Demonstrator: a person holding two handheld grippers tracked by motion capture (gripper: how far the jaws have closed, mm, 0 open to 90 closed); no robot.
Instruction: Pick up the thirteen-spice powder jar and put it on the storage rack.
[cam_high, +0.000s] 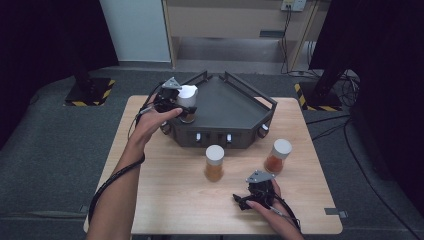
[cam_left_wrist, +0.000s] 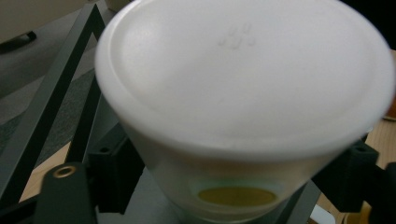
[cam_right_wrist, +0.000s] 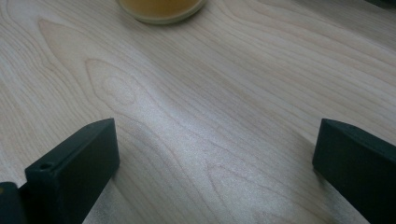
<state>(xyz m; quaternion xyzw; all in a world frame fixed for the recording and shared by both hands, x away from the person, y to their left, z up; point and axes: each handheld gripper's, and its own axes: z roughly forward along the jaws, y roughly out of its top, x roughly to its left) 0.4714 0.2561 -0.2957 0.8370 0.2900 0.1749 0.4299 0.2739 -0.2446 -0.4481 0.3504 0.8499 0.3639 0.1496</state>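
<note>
Ahead of our right tongs (cam_high: 243, 201) the table (cam_high: 165, 200) lies bare — two capped jars (cam_high: 214, 163) stand farther on, a passable gap between them. Beyond, the dark tray's (cam_high: 225, 107) rails wall its edges, with one jar (cam_high: 187, 103) at its left corner.

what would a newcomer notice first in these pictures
The dark angular tray at the far side of the wooden table draws the eye, with the left claw around a white-lidded jar at its left corner. Two more white-lidded jars of orange stuff stand on the table in front of it, one in the middle and one to the right, near the open right claw.
</note>
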